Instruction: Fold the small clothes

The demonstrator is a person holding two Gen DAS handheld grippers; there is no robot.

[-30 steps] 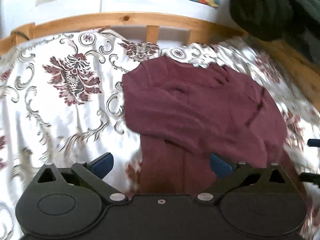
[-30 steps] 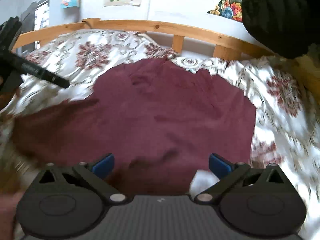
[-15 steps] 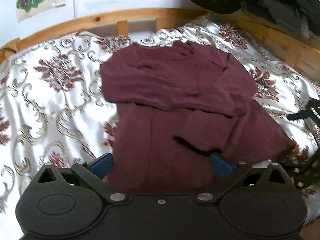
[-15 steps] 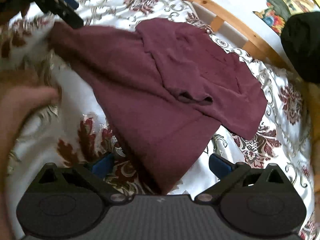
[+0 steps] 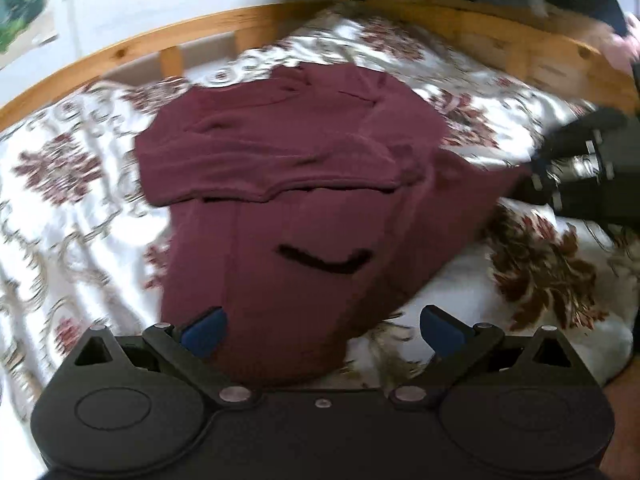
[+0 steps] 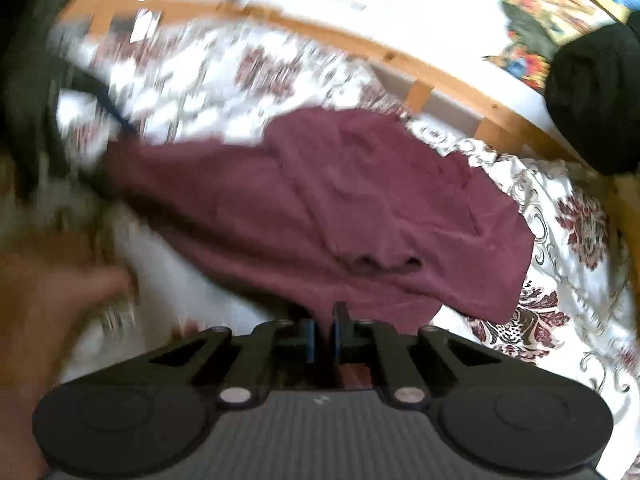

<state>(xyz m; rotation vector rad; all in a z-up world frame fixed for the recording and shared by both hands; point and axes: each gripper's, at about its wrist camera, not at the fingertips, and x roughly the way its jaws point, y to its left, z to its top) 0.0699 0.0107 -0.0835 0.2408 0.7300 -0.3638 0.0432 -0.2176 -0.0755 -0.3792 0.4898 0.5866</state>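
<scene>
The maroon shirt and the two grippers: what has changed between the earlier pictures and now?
The right gripper has just been closing and is now shut on the hem of the maroon shirt, which it only hovered over before. The left gripper came nearer to the shirt's lower edge. Unchanged: the left gripper is open and holds nothing, the sleeves stay folded across the shirt, and it lies on the floral bedspread.

Motion blur smears bedspread (image 6: 192, 68) & hand (image 6: 60, 304); sweater (image 6: 320, 208) hem hidden btwn pads.

Bright, soft daylight; both fisheye views motion-blurred, edges bowed and smeared.
</scene>
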